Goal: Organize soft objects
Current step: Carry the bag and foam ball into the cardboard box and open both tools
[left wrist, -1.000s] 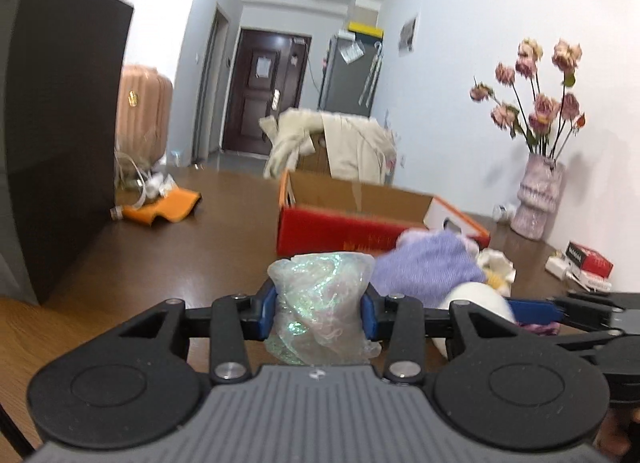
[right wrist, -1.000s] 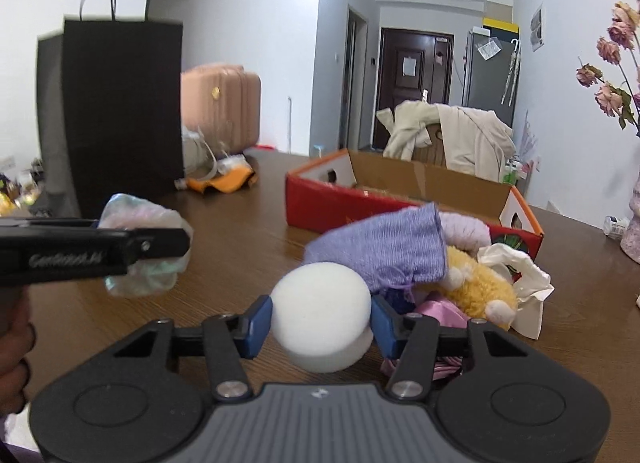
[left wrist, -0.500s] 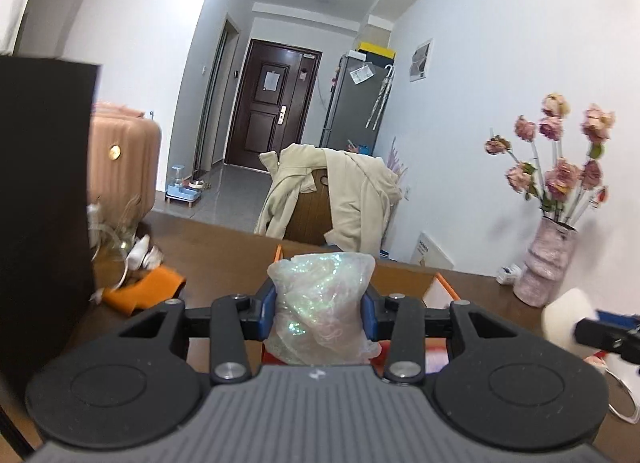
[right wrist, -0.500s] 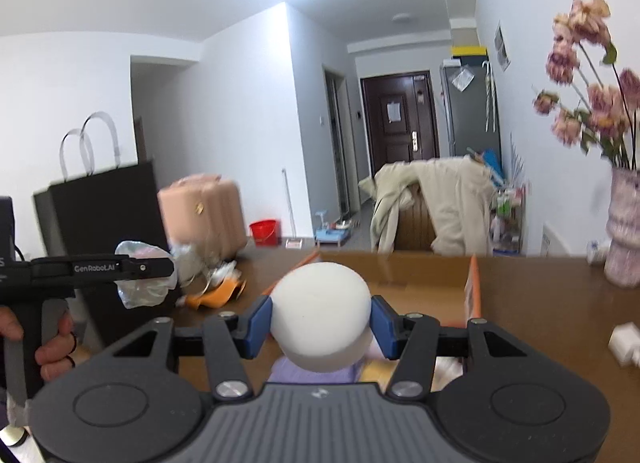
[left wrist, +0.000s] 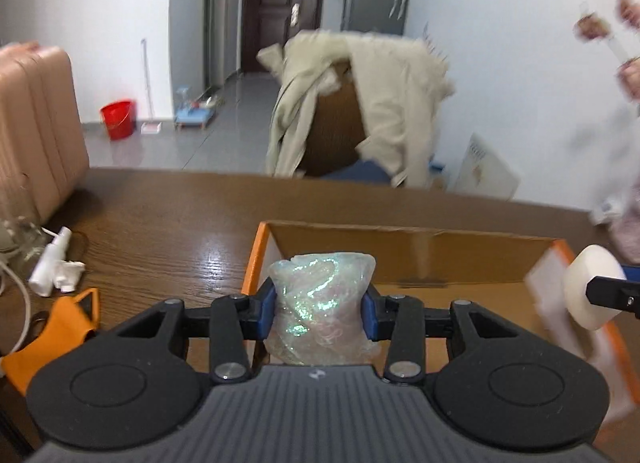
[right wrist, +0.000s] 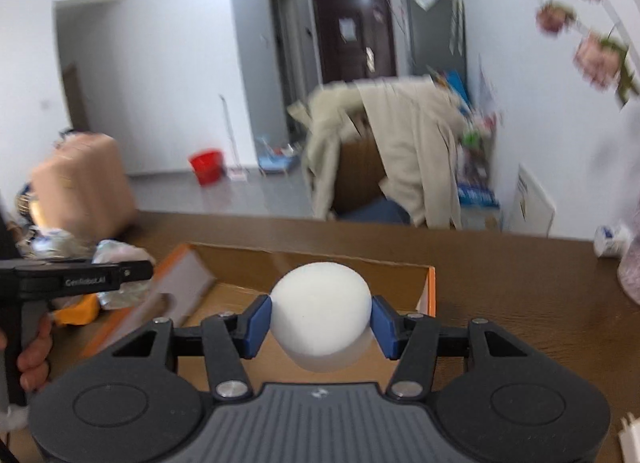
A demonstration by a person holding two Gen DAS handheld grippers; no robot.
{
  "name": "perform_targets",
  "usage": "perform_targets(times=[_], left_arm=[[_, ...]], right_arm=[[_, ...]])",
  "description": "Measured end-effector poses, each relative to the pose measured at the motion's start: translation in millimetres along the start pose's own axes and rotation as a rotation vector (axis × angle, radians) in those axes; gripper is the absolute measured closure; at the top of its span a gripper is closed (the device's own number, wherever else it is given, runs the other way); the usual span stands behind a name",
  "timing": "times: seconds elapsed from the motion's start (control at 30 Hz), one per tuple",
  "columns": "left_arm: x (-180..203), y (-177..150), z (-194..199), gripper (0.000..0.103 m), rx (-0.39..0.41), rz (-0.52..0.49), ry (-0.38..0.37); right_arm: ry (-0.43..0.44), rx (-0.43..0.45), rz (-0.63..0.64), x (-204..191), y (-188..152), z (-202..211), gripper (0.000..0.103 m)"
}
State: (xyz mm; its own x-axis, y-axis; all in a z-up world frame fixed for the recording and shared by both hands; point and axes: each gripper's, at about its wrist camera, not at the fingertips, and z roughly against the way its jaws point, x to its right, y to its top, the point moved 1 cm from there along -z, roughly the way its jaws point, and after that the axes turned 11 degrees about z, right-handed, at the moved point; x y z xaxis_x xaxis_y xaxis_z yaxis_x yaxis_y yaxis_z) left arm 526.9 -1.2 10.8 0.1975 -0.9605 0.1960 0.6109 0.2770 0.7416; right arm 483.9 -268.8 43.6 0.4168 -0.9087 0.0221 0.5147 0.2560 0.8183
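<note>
My left gripper [left wrist: 320,313] is shut on a crumpled iridescent plastic wad [left wrist: 322,307] and holds it over the near left part of an open cardboard box [left wrist: 420,247] with orange edges. My right gripper [right wrist: 320,321] is shut on a white foam puck [right wrist: 320,315] and holds it above the same box [right wrist: 352,263]. The puck also shows at the right of the left wrist view [left wrist: 592,291]. The left gripper shows side-on in the right wrist view [right wrist: 132,273]. The box floor that shows is bare cardboard.
The box stands on a brown wooden table [left wrist: 168,215]. An orange cloth [left wrist: 52,327], a small white bottle [left wrist: 52,263] and cables lie at the left. A chair draped with a beige coat [left wrist: 360,103] stands beyond the table. A vase of flowers [right wrist: 632,275] is at the right.
Both grippers have risen from the pile of soft things, moved forward and tipped down. They now hang over the open box, each still holding its object.
</note>
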Motion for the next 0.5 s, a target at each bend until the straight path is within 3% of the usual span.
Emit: perform_targets(times=[0.1, 0.27, 0.33, 0.4, 0.5], left_arm=[[-0.8, 1.5, -33.7, 0.061, -0.037, -0.029, 0.044], [0.1, 9.2, -53.4, 0.051, -0.079, -0.079, 0.030], [-0.1, 9.9, -55.6, 0.046, -0.075, -0.086, 0.021], [0.4, 11.0, -55.1, 0.034, -0.079, -0.086, -0.004], [2.7, 11.8, -49.5, 0.031, -0.067, -0.086, -0.009]], right_arm=[[-0.037, -0.068, 0.016, 5.7, 2.6, -52.4, 0.050], [-0.129, -0.162, 0.068, 6.3, -5.4, -113.8, 0.048], [-0.166, -0.184, 0.069, 9.1, -7.7, -128.7, 0.047], [-0.192, -0.197, 0.062, 9.7, -10.3, -135.2, 0.044], [-0.201, -0.168, 0.089, 4.7, -10.3, -130.4, 0.031]])
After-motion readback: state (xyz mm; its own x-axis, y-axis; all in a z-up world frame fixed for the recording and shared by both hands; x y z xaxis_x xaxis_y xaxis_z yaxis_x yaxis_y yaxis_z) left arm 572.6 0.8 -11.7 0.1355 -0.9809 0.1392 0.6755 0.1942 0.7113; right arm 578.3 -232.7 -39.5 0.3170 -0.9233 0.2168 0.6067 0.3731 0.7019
